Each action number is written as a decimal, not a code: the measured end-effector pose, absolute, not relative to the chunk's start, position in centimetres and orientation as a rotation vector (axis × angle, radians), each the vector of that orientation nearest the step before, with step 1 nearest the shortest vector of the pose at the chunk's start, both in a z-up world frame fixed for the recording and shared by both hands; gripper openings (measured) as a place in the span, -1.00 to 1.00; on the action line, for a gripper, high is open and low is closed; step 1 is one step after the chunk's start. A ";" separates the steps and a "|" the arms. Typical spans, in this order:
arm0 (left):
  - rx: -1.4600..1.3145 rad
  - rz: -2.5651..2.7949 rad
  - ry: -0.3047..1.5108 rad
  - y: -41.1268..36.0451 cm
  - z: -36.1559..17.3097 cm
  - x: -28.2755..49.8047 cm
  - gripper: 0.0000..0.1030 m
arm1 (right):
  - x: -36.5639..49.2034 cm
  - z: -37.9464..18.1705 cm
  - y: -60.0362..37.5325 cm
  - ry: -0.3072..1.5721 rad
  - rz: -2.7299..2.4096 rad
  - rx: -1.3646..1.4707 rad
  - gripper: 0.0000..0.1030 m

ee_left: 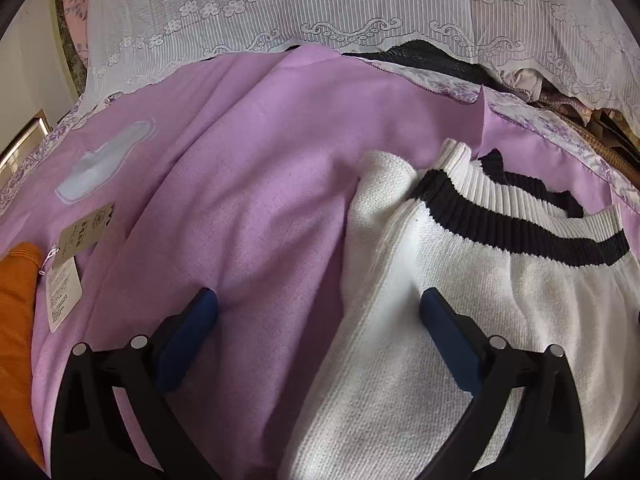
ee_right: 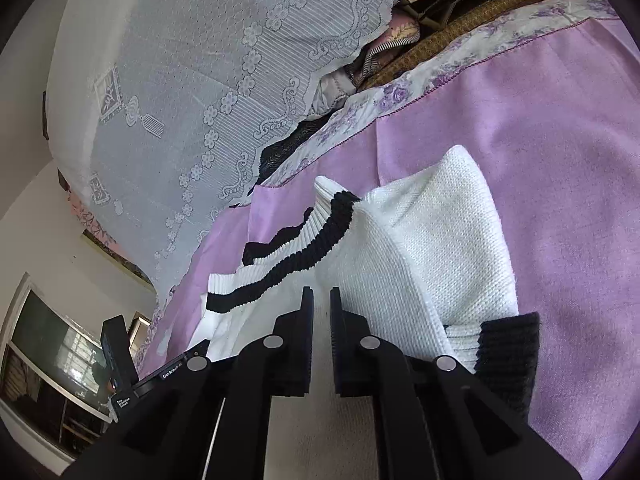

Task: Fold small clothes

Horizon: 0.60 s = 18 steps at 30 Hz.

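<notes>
On purple sheet [ee_left: 248, 184]: white sweater [ee_left: 460, 320]; right gripper [ee_right: 321, 300] pinching it.

The left gripper [ee_left: 318, 312] is held wide open, one finger over the white sweater [ee_left: 460, 280], spread on the purple sheet [ee_left: 248, 168].

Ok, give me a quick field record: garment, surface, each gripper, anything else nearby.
garment: white knit sweater with black-striped ribbed trim, sleeve folded over the body
surface: purple sheet
left gripper: open, fingers straddling the sweater's edge, holding nothing
right gripper: fingers nearly together over the white knit; grip unclear
nearby: orange garment with paper tags; lace curtain behind
</notes>
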<state>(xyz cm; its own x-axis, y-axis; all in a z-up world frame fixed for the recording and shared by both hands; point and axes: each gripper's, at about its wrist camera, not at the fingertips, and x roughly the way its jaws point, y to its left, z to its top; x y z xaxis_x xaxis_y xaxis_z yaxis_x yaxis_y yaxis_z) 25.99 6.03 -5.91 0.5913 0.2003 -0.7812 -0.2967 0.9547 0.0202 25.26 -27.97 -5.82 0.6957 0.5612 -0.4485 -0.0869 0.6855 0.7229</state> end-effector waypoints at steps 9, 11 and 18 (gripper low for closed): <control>-0.195 0.099 0.813 2.2 -2.6 21.5 0.91 | 21.1 -2.7 -32.0 0.580 0.316 0.784 -0.01; -0.141 0.057 0.795 -0.2 -2.1 20.7 0.91 | 20.2 -2.9 -33.7 0.584 0.281 0.828 -0.01; 0.190 0.038 0.729 -8.6 -2.7 17.7 0.91 | 17.2 -5.3 -37.3 0.645 0.218 0.946 0.01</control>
<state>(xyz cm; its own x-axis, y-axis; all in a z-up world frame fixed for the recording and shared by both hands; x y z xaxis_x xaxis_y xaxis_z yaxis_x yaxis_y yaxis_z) 17.69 -8.64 -2.67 0.7459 0.1005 -0.6584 0.0318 0.9820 0.1860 17.21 -37.33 -5.30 0.7932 0.4440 -0.4167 0.1001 0.5799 0.8085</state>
